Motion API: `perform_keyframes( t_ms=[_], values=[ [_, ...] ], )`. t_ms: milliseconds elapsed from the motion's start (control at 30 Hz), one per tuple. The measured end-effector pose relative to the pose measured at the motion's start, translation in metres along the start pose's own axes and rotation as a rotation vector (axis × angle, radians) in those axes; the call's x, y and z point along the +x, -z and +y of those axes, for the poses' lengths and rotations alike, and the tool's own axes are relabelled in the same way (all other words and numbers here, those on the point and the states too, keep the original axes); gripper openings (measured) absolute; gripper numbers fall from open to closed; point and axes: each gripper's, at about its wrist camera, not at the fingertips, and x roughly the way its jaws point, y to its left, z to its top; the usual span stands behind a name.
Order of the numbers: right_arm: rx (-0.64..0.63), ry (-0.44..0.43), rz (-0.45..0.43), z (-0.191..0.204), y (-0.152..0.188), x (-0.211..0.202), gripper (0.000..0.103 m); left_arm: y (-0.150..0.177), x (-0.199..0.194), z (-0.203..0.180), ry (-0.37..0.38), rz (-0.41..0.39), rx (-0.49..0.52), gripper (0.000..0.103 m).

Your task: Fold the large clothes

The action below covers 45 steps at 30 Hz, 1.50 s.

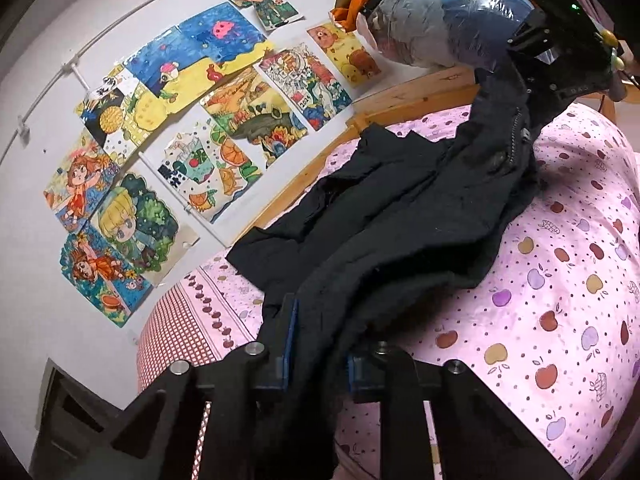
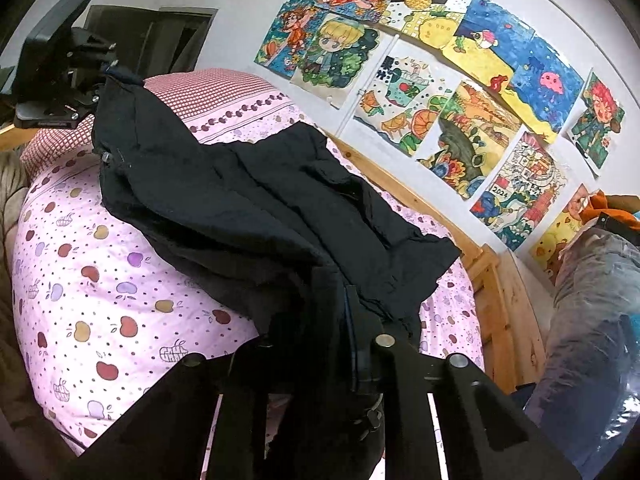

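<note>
One dark garment [image 1: 400, 216] is lying across one bed [image 1: 560, 280], which is wearing one pink fruit-print cover and showing one red-checked pillow [image 1: 180, 320]. Two grippers are showing, the left gripper [image 1: 320, 344] and the right gripper [image 2: 352, 320]. About a dozen children's drawings [image 1: 180, 128] are hanging on the wall. One plastic-wrapped bundle [image 1: 440, 20] is sitting at the bed's end.
</note>
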Motion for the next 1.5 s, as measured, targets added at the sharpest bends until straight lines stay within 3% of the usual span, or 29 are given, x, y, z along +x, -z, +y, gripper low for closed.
perform_keyframes(
  t_ms=[267, 567, 833, 1167, 1500],
  values=[
    [0.038, 0.089, 0.015, -0.020, -0.024, 0.015, 0.011, -0.020, 0.024, 0.036, 0.023, -0.003, -0.153, 0.012],
    [0.045, 0.211, 0.096, -0.063, -0.085, 0.066, 0.011, -0.071, 0.079, 0.083, -0.041, 0.029, -0.221, 0.011],
    [0.051, 0.290, 0.057, -0.090, -0.124, 0.117, 0.010, -0.096, 0.135, 0.118, -0.099, 0.067, -0.260, 0.010],
    [0.149, 0.323, 0.001, -0.119, -0.133, 0.185, 0.010, -0.116, 0.209, 0.136, -0.173, 0.107, -0.289, 0.010],
    [0.209, 0.301, 0.041, -0.145, -0.132, 0.258, 0.010, -0.127, 0.283, 0.142, -0.201, 0.159, -0.327, 0.010]
  ],
)
